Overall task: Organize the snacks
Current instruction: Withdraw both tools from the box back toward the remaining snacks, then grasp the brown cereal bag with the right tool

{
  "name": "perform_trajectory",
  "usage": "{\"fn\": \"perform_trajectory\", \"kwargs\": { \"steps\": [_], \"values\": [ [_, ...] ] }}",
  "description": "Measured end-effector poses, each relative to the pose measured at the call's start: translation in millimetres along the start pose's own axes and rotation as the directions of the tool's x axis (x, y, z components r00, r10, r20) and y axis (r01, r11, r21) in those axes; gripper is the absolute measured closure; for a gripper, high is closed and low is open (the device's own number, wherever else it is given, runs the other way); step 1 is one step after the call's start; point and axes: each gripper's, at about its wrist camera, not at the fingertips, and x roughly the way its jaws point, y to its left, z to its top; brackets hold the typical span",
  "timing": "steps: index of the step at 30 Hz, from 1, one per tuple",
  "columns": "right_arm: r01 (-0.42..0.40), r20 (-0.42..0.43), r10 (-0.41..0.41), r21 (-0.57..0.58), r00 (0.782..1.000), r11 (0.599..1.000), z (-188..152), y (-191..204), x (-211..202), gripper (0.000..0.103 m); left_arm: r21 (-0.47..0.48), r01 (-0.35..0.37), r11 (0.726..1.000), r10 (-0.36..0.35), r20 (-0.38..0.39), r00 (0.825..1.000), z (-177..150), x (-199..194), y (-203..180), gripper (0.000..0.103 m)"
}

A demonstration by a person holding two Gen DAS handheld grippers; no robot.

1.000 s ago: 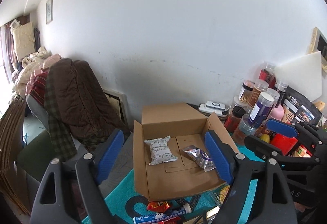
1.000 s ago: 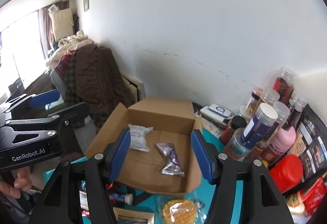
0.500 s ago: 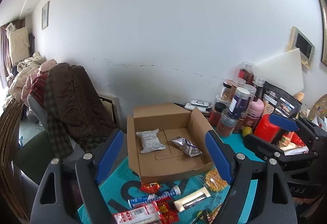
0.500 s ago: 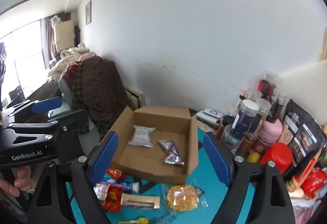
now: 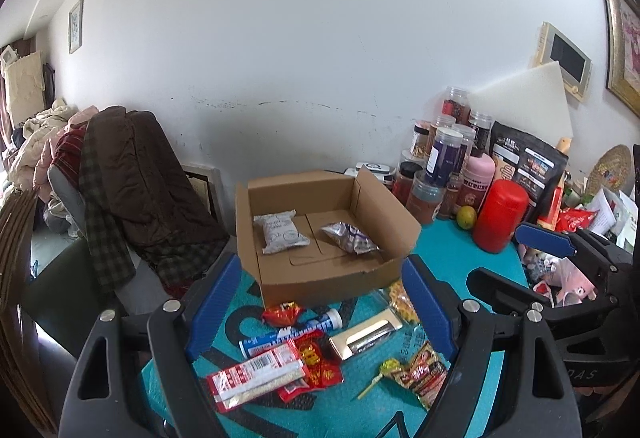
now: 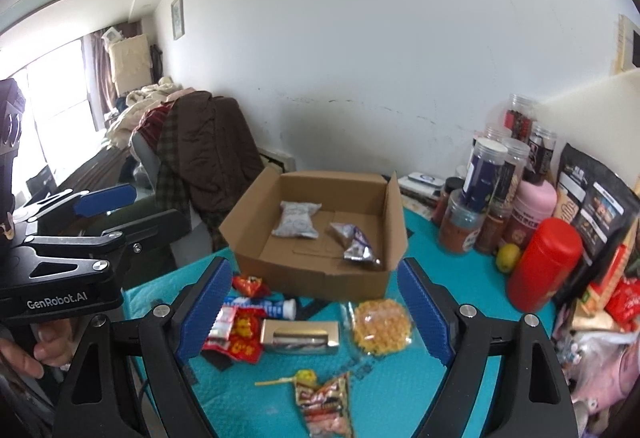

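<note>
On the teal tabletop (image 5: 460,250), an open cardboard box (image 5: 320,278) sits near the wall with two snacks already inside: a white packet (image 5: 280,232) on its left half and a silver-purple packet (image 5: 350,236) on its right, apart from each other. Just in front of the box lies the loose pile waiting to be sorted: a small red candy (image 5: 280,314), a blue-and-white tube (image 5: 290,332), a red-and-white bar (image 5: 256,374), a red wrapper (image 5: 316,362), a gold box (image 5: 366,334), a clear bag of yellow puffs (image 6: 380,324), a lollipop (image 6: 302,378) and a red sausage pack (image 6: 324,406).

Both pairs of tongs hover above this pile with nothing between their blue pads. The left tongs (image 5: 320,308) are spread wide and empty. The right tongs (image 6: 316,308) have their jaws parted wide too, having just opened, and they also hold nothing. The step in hand looks like the return from the box to fetch another snack. The next move probably calls for choosing one item, lowering over it so a pad falls on each side, and closing. The flat wrappers overlap, so a careless pinch could lift two at once; the gold box or the puffs bag, lying more separate, seem easier picks for the right tongs.
</note>
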Motion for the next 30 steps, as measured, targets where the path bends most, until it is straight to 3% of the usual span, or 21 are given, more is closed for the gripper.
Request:
{"fn": "perform_trajectory", "kwargs": {
  "steps": [15, 20, 30],
  "values": [
    [-0.001, -0.076, 0.004, 0.049, 0.997, 0.999, -62.0, 4.6, 2.4, 0.017, -0.036, 0.093, 0.995, -0.097, -0.135, 0.986, -58.4, 12.4, -5.1, 0.020],
    [0.009, -0.112, -0.003, 0.050, 0.994, 0.999, -82.6, 5.3, 11.9, 0.017, -0.031, 0.080, 0.996, -0.084, -0.146, 0.986, -75.2, 19.2, -7.6, 0.020],
    [0.020, -0.188, -0.008, 0.064, 0.982, 0.998, -119.6, -2.3, 37.0, 0.017, -0.041, 0.115, 0.993, -0.122, -0.248, 0.961, -113.4, 46.0, -13.1, 0.020]
  ]
}}
